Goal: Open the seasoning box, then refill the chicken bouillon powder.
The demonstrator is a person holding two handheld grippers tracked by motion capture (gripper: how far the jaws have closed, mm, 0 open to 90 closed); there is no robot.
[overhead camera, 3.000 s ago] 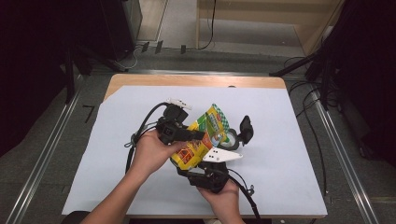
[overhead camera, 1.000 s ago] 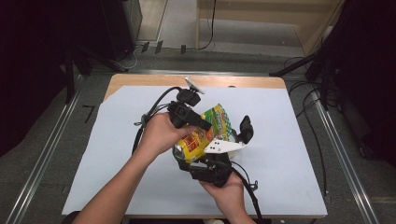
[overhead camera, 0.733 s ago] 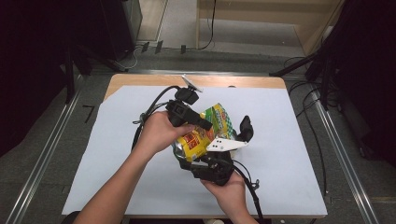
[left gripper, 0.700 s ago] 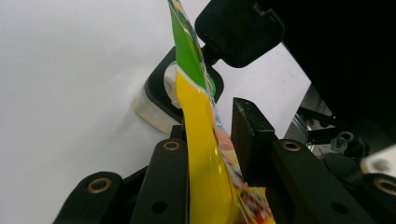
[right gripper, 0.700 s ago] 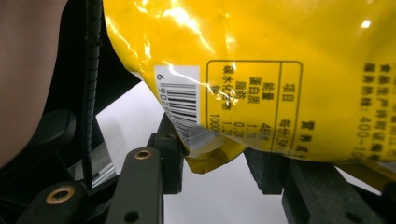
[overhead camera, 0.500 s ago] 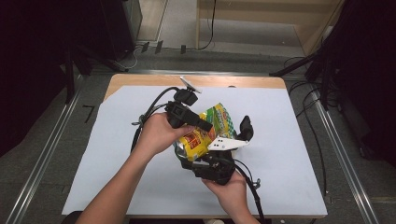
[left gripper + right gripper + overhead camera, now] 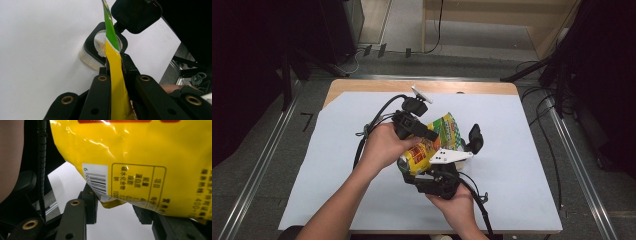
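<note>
1. At the left of the high view, the person's left forearm is coming in from the bottom edge and the left hand (image 7: 382, 147) is wrapping round the body of the left gripper (image 7: 424, 131), which is lying over the white sheet (image 7: 522, 150) covering the table (image 7: 362, 86)
2. The left gripper's jaws have just been closing, and in the left gripper view they are pinching the thin yellow-and-green edge of the snack bag (image 7: 113, 62) flat between them, with no gap showing on either side of the film
3. A black cable (image 7: 374, 120) is looping away from the left gripper toward the table's far left
4. In the middle of the high view, the snack bag (image 7: 432, 145) is being held above the sheet between the two grippers, its green end pointing away from the person and its yellow end toward them
5. Beyond the bag in the left gripper view, a small clear container with a black collar (image 7: 100, 47) is sitting on the sheet with pale crumbs inside, and its black lid (image 7: 136, 15) is hanging open above it
6. Just right of centre, the right hand (image 7: 454, 205) is gripping the right gripper (image 7: 424, 172) from below, its grey three-cornered plate (image 7: 449, 156) lying beside the bag
7. In the right gripper view, the jaws are standing part-way open with the bag's yellow lower corner (image 7: 140, 170), barcode and printed panel between them; whether the pads are pressing on it I cannot tell
</note>
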